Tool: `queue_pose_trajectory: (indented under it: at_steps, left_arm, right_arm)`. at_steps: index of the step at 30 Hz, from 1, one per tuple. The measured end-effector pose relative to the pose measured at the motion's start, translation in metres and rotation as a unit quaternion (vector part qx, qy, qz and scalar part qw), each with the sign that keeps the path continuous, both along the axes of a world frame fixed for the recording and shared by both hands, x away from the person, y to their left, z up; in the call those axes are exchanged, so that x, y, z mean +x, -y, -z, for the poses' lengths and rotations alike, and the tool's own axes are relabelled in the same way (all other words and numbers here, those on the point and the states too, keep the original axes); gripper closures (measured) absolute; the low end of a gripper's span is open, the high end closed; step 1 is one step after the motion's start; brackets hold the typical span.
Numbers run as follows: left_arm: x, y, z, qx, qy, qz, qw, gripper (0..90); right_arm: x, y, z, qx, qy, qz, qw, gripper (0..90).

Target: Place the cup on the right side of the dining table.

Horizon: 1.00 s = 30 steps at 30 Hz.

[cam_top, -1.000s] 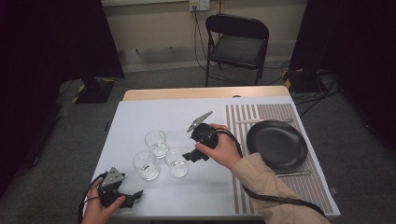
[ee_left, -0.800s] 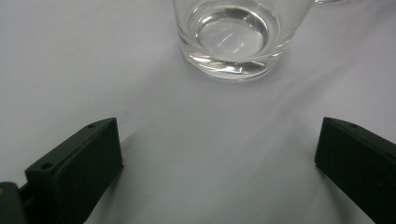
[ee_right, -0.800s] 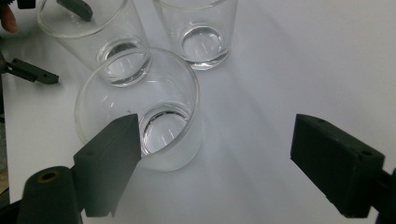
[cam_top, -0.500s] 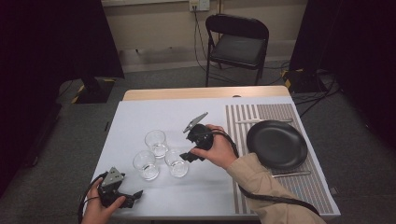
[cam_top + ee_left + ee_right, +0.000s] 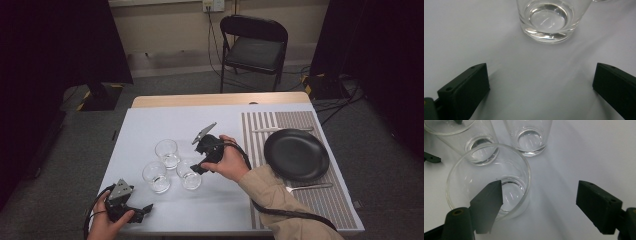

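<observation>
Three clear empty glasses stand close together on the white table point(image 5: 150, 125): a far one point(image 5: 167, 152), a near left one point(image 5: 156, 176) and a near right one point(image 5: 189, 175). My right gripper point(image 5: 196, 169) tips down at the near right glass point(image 5: 486, 180). Its jaws are open and have just been closing. The left jaw overlaps that glass's mouth, the glass's right wall lies between the jaws, and no pad presses on it. My left gripper point(image 5: 144, 210) rests open at the table's near left, with nothing between its jaws and the near left glass point(image 5: 547, 20) just ahead.
A black plate point(image 5: 296, 154) lies on a striped placemat point(image 5: 260, 125) at the right, with cutlery beyond it point(image 5: 282, 130) and on its near side point(image 5: 310, 186). A folding chair point(image 5: 255, 50) stands behind the table. A cable point(image 5: 290, 212) trails from the right gripper under the sleeve.
My right gripper has edged a little left toward the near right glass and tipped further down. The left hand and the glasses have not moved.
</observation>
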<state>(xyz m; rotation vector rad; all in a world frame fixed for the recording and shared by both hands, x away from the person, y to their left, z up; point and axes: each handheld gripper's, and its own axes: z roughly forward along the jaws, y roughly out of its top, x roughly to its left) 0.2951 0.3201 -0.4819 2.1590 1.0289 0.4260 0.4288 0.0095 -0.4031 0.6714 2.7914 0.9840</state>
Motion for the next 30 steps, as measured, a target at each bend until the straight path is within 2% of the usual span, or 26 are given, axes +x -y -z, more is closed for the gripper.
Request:
queue_pose_trajectory:
  at_steps: [4,5,8,10,13,14,16,17,21,25,29,30]
  left_arm:
    - [0.000,0.000,0.000,0.000,0.000,0.000,1.0000,0.0]
    - [0.000,0.000,0.000,-0.001,0.000,-0.001,1.0000,0.0]
    - [0.000,0.000,0.000,0.000,0.000,-0.001,1.0000,0.0]
    - [0.000,0.000,0.000,0.000,0.000,0.000,1.0000,0.0]
    - [0.000,0.000,0.000,-0.001,0.000,0.000,1.0000,0.0]
    - [0.000,0.000,0.000,-0.001,0.000,-0.001,1.0000,0.0]
    - [0.000,0.000,0.000,-0.001,0.000,-0.001,1.0000,0.0]
    - [0.000,0.000,0.000,0.000,0.000,0.000,1.0000,0.0]
    - [0.000,0.000,0.000,0.000,0.000,0.000,1.0000,0.0]
    - [0.000,0.000,0.000,0.000,0.000,0.000,1.0000,0.0]
    - [0.000,0.000,0.000,-0.001,0.000,-0.001,1.0000,0.0]
    - [0.000,0.000,0.000,0.000,0.000,0.000,1.0000,0.0]
  right_arm:
    - [0.000,-0.002,0.002,0.001,-0.008,0.001,1.0000,24.4]
    - [0.000,-0.003,0.003,0.002,-0.013,-0.001,0.9999,28.3]
    - [-0.001,-0.004,0.003,0.002,-0.011,-0.003,0.9999,32.1]
    - [-0.001,-0.004,0.004,0.003,-0.020,-0.002,0.9998,34.5]
    - [-0.001,-0.006,0.005,0.003,-0.027,-0.001,0.9996,40.1]
    - [-0.002,-0.007,0.006,0.005,-0.030,-0.006,0.9995,44.4]
    - [-0.004,-0.008,0.008,-0.007,-0.025,-0.010,0.9996,47.5]
    - [-0.005,-0.010,0.012,-0.016,-0.029,-0.017,0.9993,49.2]
    - [-0.009,-0.009,0.019,-0.030,-0.026,-0.024,0.9989,61.0]
    - [-0.012,-0.004,0.019,-0.029,-0.017,-0.022,0.9992,75.3]
    - [-0.014,0.001,0.019,-0.016,-0.028,-0.010,0.9994,83.9]
    - [-0.015,0.003,0.019,-0.006,-0.040,-0.012,0.9991,84.8]
